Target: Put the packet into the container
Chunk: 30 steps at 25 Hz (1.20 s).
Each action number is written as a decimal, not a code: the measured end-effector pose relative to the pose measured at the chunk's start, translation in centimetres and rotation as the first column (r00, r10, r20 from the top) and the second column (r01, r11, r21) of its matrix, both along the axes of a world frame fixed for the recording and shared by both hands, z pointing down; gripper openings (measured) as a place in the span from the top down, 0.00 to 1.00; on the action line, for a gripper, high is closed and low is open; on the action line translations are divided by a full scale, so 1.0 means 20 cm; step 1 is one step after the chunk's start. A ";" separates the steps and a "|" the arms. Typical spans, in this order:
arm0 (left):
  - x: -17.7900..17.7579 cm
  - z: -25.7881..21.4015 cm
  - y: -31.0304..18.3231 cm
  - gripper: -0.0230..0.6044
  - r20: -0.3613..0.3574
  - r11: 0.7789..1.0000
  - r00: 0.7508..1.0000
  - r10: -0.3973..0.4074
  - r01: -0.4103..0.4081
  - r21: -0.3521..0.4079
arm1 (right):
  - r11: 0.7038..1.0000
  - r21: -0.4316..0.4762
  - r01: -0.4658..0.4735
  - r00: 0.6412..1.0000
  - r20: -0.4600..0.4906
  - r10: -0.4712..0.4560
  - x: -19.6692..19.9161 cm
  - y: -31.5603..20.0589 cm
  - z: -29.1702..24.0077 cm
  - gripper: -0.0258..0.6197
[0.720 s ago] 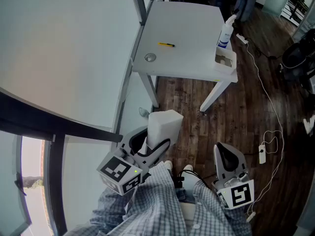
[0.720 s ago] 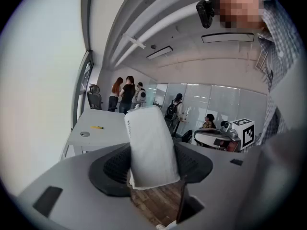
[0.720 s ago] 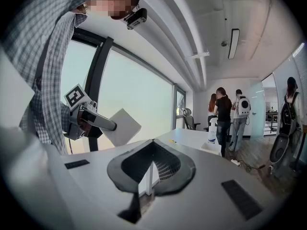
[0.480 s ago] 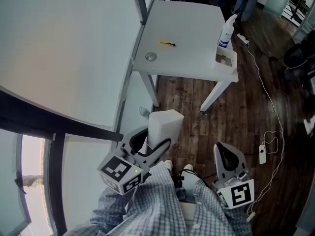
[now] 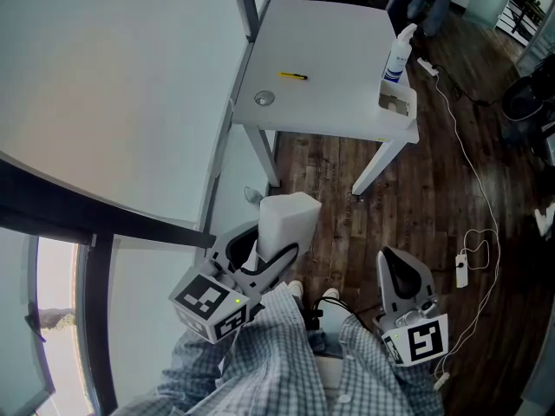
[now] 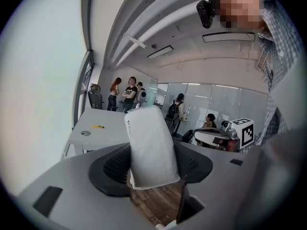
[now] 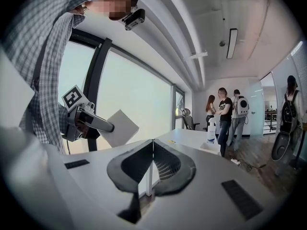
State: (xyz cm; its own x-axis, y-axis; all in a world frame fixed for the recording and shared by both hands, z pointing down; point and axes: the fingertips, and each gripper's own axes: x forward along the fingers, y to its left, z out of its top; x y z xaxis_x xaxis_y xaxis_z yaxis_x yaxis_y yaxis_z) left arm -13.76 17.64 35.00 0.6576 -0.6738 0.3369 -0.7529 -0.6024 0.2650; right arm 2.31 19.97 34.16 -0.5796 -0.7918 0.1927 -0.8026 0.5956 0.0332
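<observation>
Half the job at most looks done: the left gripper (image 5: 260, 263) clamps the white packet (image 5: 286, 222) low by the person's legs, the right gripper (image 5: 401, 277) hangs closed on nothing, and the container (image 5: 397, 106) on the table's (image 5: 329, 55) far corner stands well apart, yet to be reached.

White table (image 5: 329, 68) holds yellow pen (image 5: 293, 78), spray bottle (image 5: 396, 57); white power adapter (image 5: 462, 272) on wood floor (image 5: 416, 198).

A white packet (image 5: 288, 219) stands upright, clamped in my left claw (image 5: 260, 263); the white container (image 5: 397, 104) sits on the counter's (image 5: 329, 59) near right corner.
</observation>
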 end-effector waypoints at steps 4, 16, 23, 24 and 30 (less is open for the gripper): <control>0.00 0.00 0.00 0.54 -0.001 1.000 1.000 0.009 -0.009 -0.001 | 1.000 -0.003 -0.029 0.999 0.014 0.029 0.01 -0.01 0.00 0.94; -0.12 0.02 -0.02 0.54 -0.006 0.999 0.999 0.033 -0.033 0.003 | 0.998 -0.003 -0.068 0.998 0.016 0.068 -0.09 0.01 0.01 0.94; -0.20 0.02 -0.01 0.54 -0.003 0.999 0.999 0.046 -0.046 0.013 | 0.998 0.023 -0.062 0.998 -0.019 0.062 -0.18 0.02 0.01 0.94; -0.21 0.02 -0.01 0.54 -0.003 0.999 0.999 0.049 -0.049 0.016 | 0.997 0.032 -0.063 0.998 -0.021 0.064 -0.19 0.03 0.01 0.94; -0.25 0.01 0.00 0.54 0.000 0.998 0.999 0.054 -0.054 0.033 | 0.994 0.056 -0.091 0.996 0.002 0.091 -0.19 0.04 -0.02 0.94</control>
State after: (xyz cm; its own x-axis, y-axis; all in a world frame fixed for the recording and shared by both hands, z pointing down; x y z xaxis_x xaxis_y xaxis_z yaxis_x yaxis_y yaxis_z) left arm -18.78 17.73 35.20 0.6936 -0.6483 0.3142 -0.7189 -0.6505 0.2448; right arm -1.55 20.76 33.83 -0.5043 -0.8510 0.1469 -0.8535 0.5170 0.0649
